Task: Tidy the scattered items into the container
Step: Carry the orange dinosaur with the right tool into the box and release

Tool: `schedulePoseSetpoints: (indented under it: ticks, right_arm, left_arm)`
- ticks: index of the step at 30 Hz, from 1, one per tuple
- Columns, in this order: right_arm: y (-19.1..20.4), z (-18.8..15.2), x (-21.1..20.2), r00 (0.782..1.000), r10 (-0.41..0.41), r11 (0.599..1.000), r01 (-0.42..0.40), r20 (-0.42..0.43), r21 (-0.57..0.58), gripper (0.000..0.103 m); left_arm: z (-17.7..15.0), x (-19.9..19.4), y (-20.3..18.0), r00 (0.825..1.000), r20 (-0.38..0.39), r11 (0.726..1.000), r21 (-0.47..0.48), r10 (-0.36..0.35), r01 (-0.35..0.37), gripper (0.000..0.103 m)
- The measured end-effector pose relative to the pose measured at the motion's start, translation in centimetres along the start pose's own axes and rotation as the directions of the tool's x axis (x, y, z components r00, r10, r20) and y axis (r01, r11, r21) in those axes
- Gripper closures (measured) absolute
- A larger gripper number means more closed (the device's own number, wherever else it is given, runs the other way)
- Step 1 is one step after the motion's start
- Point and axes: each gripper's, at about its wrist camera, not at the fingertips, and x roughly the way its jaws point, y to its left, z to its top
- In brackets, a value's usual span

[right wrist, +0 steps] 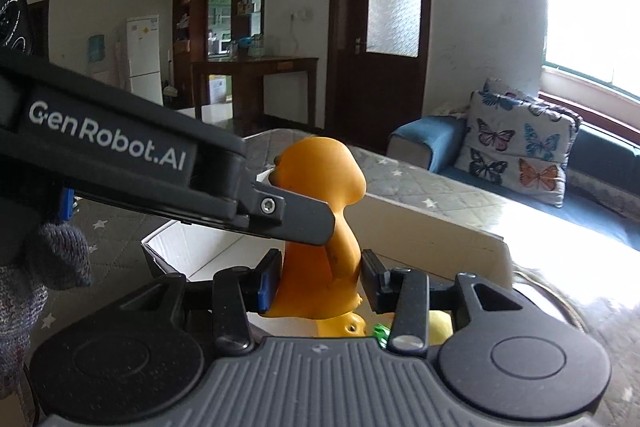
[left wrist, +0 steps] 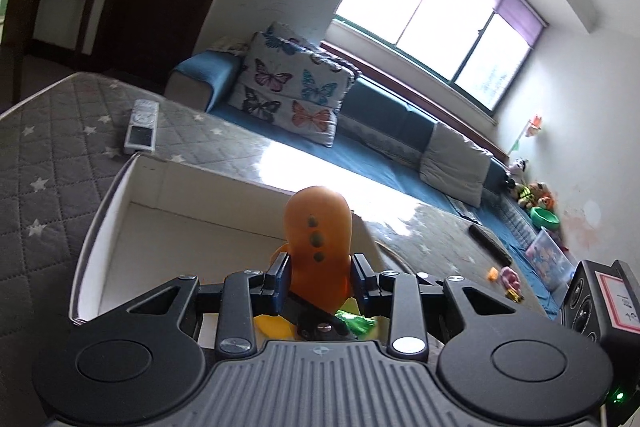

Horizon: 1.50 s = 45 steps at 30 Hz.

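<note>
Left wrist view: the left gripper (left wrist: 320, 277) has its two fingers pressed against the sides of an orange toy figure (left wrist: 319, 235), which stands upright between them, three dark spots facing the camera. Directly beyond and below the fingers lies the white container (left wrist: 120, 211), a shallow open box resting on a grey quilted surface with star print (left wrist: 48, 131). Under the gripper, yellow and green items (left wrist: 352, 321) show partly, inside the box as far as can be told. Ahead and to the left of the gripper, a white remote control (left wrist: 140, 127) lies on the quilt, apart from the box. Ahead and right, a few small toys (left wrist: 506, 277) and a dark remote (left wrist: 490, 241) lie on the same surface.

Right wrist view: the right gripper (right wrist: 320, 281) brackets the same orange toy figure (right wrist: 320, 227); its left finger touches the toy, while a narrow gap shows at the right one, so a firm hold cannot be confirmed. The left gripper's finger (right wrist: 292, 213) crosses in from the left against the toy. A gloved hand (right wrist: 36, 275) appears at the left edge. The container (right wrist: 432, 231) sits just beyond the fingers.
</note>
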Motion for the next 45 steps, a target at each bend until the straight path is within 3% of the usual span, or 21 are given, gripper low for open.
schedulePoseSetpoints:
  ticks: [17, 36, 45]
  right_arm:
    - [1.4, -1.2, 4.8, 0.989, 0.056, 0.998, -0.058, -0.135, -0.013, 0.061]
    - [1.8, -1.2, 1.7, 0.994, 0.054, 0.998, -0.055, -0.090, -0.013, 0.060]
    - [1.6, -2.2, -0.8, 0.997, 0.038, 0.999, -0.038, -0.069, -0.002, 0.053]
  left_arm:
    - [-0.7, 2.1, 4.4, 0.995, -0.080, 0.993, -0.096, 0.064, -0.071, 0.069]
    - [-1.1, 0.9, 3.4, 0.994, -0.083, 0.993, -0.089, 0.066, -0.074, 0.068]
    - [-1.9, -0.1, 2.0, 0.994, -0.083, 0.995, -0.067, 0.065, -0.071, 0.068]
